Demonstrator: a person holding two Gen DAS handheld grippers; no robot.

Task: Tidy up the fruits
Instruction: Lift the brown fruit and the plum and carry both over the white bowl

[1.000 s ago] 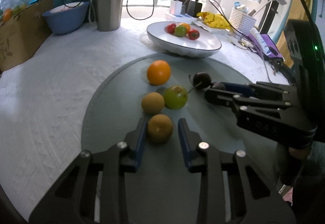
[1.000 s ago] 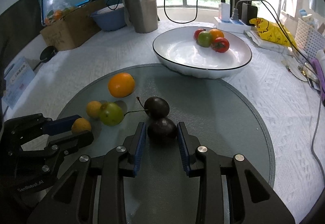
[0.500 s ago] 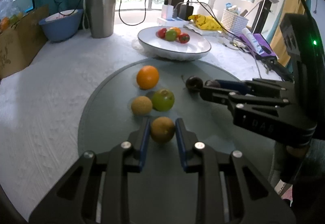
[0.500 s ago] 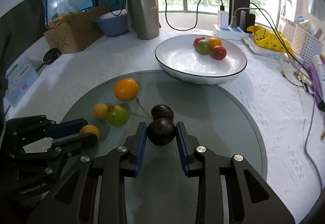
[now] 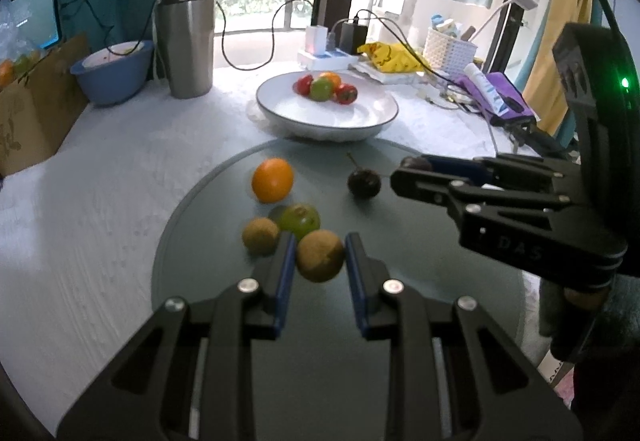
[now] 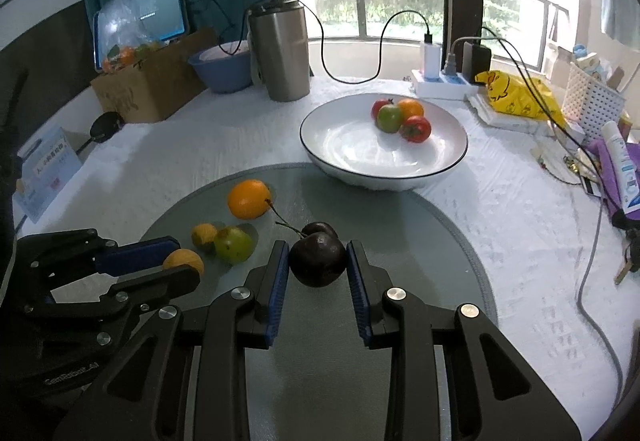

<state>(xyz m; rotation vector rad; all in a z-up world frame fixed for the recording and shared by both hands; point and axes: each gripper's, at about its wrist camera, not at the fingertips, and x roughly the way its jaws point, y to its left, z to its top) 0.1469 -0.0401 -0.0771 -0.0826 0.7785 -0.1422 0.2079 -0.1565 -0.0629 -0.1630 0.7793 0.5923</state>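
Note:
My left gripper [image 5: 320, 257] is shut on a brown round fruit [image 5: 320, 256] and holds it above the grey glass disc [image 5: 224, 321]. My right gripper [image 6: 318, 259] is shut on a dark purple fruit [image 6: 318, 260], also lifted. On the disc lie an orange [image 5: 272, 180], a green fruit [image 5: 301, 219], a second brown fruit [image 5: 260, 236] and another dark fruit with a stem [image 5: 363, 183]. Behind the disc a white bowl [image 5: 360, 121] holds several red, green and orange fruits [image 5: 325, 88].
A steel tumbler [image 5: 186, 45], a blue bowl [image 5: 112, 73] and a cardboard box [image 5: 32, 101] stand at the back left. A power strip with cables [image 5: 332, 49], a yellow bag [image 5: 390, 57], a white basket [image 5: 450, 53] and purple items [image 5: 500, 101] crowd the back right.
Both grippers closed on their fruits and lifted them off the disc, drawing back a little. The other fruits stayed where they were.

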